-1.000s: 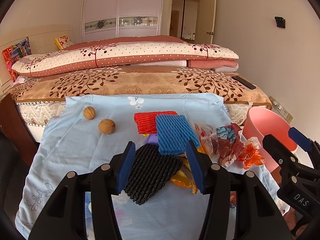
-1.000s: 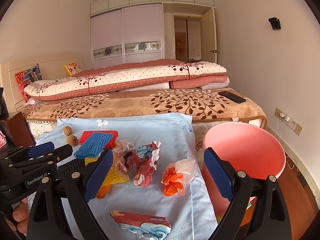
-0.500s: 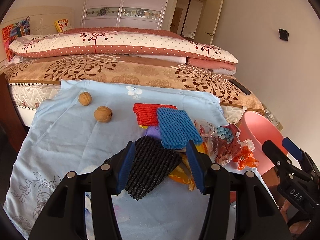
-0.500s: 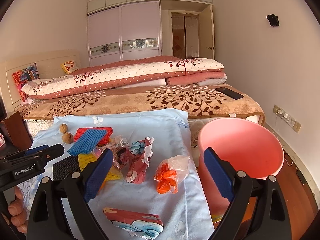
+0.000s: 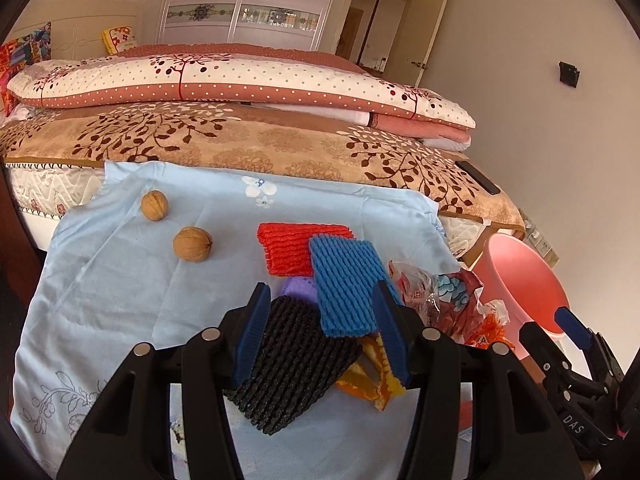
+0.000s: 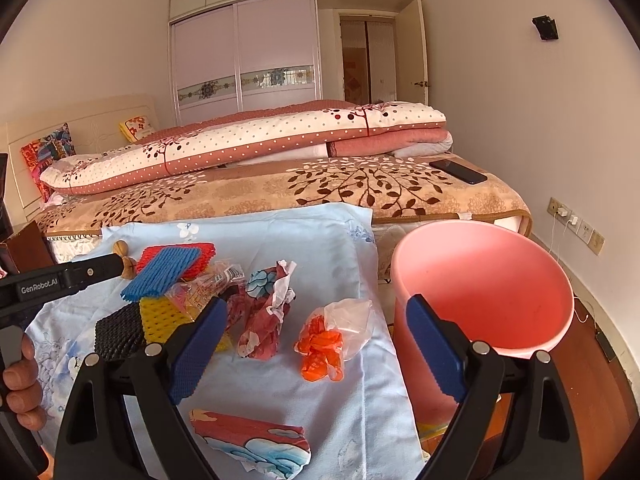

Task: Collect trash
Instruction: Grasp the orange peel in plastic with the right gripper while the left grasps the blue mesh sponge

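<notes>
1. The left gripper [image 5: 320, 332] is spread wide at lower centre of its view, empty, its blue pads flanking the black foam net [image 5: 292, 368].
2. The right gripper [image 6: 316, 350] is spread wide too, holding nothing.
3. The orange wrapper [image 6: 322, 348] lies centre frame on the blue cloth [image 6: 280, 236].
4. The pink bucket [image 6: 484, 280] stands at right.

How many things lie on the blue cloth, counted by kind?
Foam nets: 5 (red, blue, black, yellow, purple)
Walnuts: 2 ()
Wrappers and bags: 4 ()
Total: 11
</notes>
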`<state>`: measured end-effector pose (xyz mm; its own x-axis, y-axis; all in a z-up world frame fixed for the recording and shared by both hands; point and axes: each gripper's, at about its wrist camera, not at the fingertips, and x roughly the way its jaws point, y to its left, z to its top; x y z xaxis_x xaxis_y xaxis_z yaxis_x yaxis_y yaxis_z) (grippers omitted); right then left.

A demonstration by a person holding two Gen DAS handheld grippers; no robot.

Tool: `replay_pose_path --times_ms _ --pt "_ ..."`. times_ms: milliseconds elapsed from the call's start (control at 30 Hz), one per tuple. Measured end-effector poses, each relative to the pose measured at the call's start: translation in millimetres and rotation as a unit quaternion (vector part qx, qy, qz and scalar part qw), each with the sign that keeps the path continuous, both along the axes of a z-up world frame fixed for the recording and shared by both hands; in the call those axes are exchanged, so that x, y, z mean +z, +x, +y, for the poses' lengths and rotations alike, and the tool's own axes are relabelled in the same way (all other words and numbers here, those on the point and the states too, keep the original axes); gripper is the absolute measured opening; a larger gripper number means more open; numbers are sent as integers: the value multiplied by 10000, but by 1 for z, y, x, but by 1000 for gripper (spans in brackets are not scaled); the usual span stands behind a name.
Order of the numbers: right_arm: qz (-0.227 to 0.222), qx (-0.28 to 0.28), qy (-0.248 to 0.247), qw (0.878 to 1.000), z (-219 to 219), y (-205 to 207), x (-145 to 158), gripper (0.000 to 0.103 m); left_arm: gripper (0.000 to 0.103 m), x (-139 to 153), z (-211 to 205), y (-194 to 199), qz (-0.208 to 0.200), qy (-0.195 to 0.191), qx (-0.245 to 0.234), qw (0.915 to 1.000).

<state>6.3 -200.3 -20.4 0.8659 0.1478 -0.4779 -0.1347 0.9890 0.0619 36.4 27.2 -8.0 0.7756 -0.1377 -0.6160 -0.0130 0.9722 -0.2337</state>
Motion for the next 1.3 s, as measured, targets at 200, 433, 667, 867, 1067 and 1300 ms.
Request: replay_pose_path --times_ms 200,433,667,867,1067,1300 --pt "140 -40 74 9999 -8 7 -5 88 53 -15 -4 23 416 -100 -133 9990" --pt "500 52 228 9985 -11 19 -11 87 10 -23 -13 29 598 -249 -517 9966" --pt "921 8 165 9956 -10 38 -18 81 6 -10 -16 21 232 -99 -518 9983" --pt "1397 45 -5 9902 -7 61 -29 56 6 5 -15 15 -66 -52 -563 9984" --pt "1320 142 223 9909 -12 58 -27 38 6 13 -18 10 -254 39 -619 9978" --pt "914 130 365 9951 -29 47 -2 36 6 22 -30 10 -394 45 -738 9965"
